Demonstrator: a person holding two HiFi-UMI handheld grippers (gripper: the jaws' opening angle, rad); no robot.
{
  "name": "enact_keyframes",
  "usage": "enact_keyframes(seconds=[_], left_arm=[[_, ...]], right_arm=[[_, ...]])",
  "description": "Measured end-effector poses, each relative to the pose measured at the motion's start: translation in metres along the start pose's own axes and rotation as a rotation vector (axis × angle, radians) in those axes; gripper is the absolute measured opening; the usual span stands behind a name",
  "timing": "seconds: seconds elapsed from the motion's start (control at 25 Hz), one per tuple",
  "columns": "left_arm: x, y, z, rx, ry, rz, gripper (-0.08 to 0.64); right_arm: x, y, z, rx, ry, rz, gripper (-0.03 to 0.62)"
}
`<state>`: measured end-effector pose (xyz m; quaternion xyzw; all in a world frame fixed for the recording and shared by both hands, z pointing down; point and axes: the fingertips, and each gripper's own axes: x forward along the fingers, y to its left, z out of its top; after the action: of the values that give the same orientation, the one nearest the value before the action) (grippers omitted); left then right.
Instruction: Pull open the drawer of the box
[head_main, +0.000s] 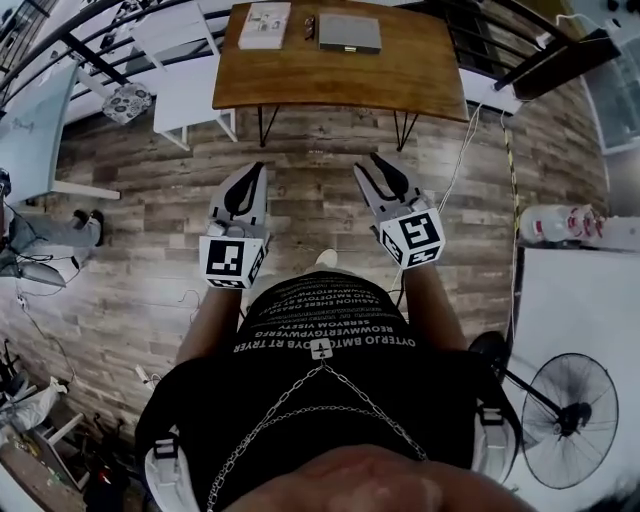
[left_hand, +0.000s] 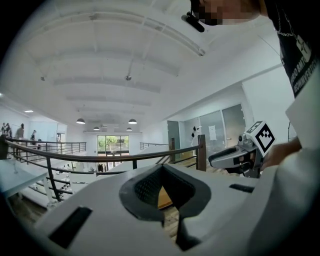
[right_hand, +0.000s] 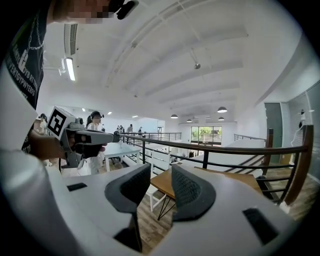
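Wooden and mostly bare, the counter (head_main: 400, 80) stands at the far side of the plank floor (head_main: 320, 140), and the task's thing sits near its back edge. It is most likely the flat grey box (head_main: 350, 33). A pale box (head_main: 265, 25) lies just beside it to the left, and from this distance it is not certain which of the two has the drawer. No drawer front or pull can be made out on either.

Both tools are held out in front of the person, well apart from the counter and touching nothing. The left hand-held gripper (head_main: 255, 167) has its jaw tips together with nothing between them. The right hand-held gripper (head_main: 370, 160) has its jaws parted, with only floor and counter showing through the gap.

The grey box looks low, rigid and light, so it will probably slide across the smooth wood rather than give up its drawer if pulled one-handed. A sensible hold would be one tool pressing down on or bracing the body. The other would pinch whatever lip or knob the drawer front offers, at its middle, so that the drawer runs straight and does not bind. A hard casing should take a firm pinch, though thin edges may slip.
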<state>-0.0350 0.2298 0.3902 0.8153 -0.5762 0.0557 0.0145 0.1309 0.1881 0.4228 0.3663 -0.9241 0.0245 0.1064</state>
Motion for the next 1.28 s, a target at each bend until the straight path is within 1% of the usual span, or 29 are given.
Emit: enact_keyframes(seconds=[0.12,0.24,0.44,0.56,0.76,0.96,1.12,1.28], left_arm=[[0.003,0.005,0.008,-0.013,-0.016,0.009,0.005],[0.004,0.0,0.01,0.0,0.003,-0.001,0.005],[0.016,-0.014,0.014,0.038,0.028,-0.048,0.005],[0.015,-0.02,0.015,0.037,0.027,-0.061,0.005],[0.022,-0.019,0.003,0.03,0.046,-0.088,0.005],[0.037,-0.023,0.004,0.044,0.063,-0.143,0.005],[0.057,-0.019,0.01,0.045,0.034,-0.167,0.005],[0.073,-0.014,0.012,0.043,0.031,-0.196,0.005]], right_arm=[[0.009,-0.007,0.005,-0.014,0.0,0.003,0.126],[0.01,-0.011,0.008,-0.011,-0.006,-0.001,0.124],[0.004,-0.026,0.01,-0.011,-0.016,-0.018,0.124],[-0.002,-0.031,0.007,-0.003,-0.007,-0.029,0.124],[0.0,-0.033,0.0,0.009,-0.008,-0.05,0.124],[0.002,-0.039,-0.002,0.026,-0.006,-0.077,0.124],[0.013,-0.045,-0.001,0.028,0.002,-0.086,0.124],[0.023,-0.051,0.006,0.028,0.006,-0.095,0.124]])
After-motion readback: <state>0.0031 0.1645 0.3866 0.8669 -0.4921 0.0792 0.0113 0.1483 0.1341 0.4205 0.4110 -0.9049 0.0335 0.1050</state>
